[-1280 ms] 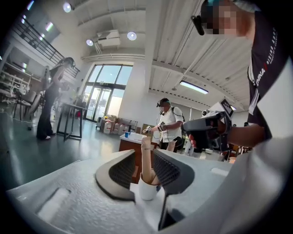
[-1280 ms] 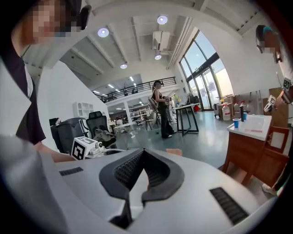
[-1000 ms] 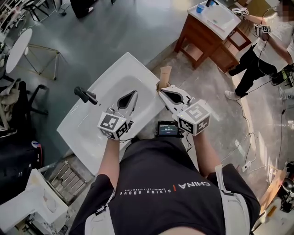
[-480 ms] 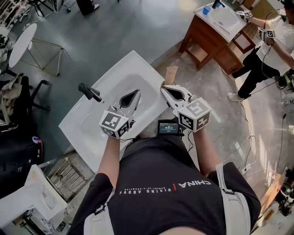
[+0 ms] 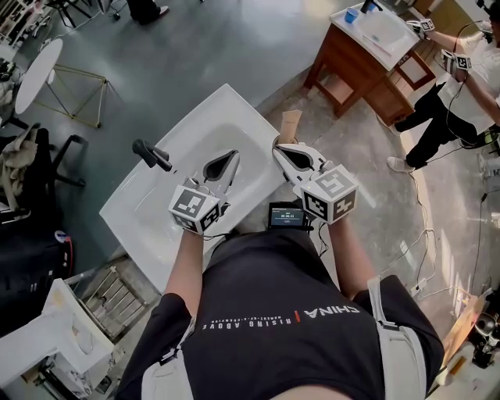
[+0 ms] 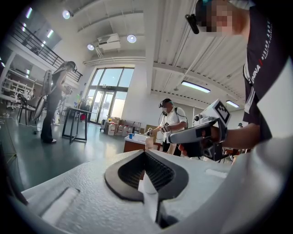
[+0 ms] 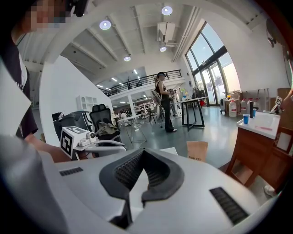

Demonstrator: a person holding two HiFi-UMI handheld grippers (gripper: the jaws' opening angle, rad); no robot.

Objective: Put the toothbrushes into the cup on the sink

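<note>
Left gripper [image 5: 232, 155] and right gripper [image 5: 276, 148] hover over the sink [image 5: 195, 125], fingers closed, empty. Paper cup [image 5: 291, 123] seemingly on its corner. No toothbrushes in sight, so nothing's begun.

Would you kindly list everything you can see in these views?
sink: one, white, centre, below both grippers
faucet: one, black, sink's left side
paper cup: one, brown, at the sink's far right corner
washstand: one, brown wood with white top, upper right
blue cup: one, blue, on that washstand
round table: one, white, upper left
small screen: one, black, at the wearer's waist
other person: one, dark trousers, far right
toothbrushes: none seen
left gripper: white, shut, empty, over the basin
right gripper: white, shut, empty, near the paper cup
</note>
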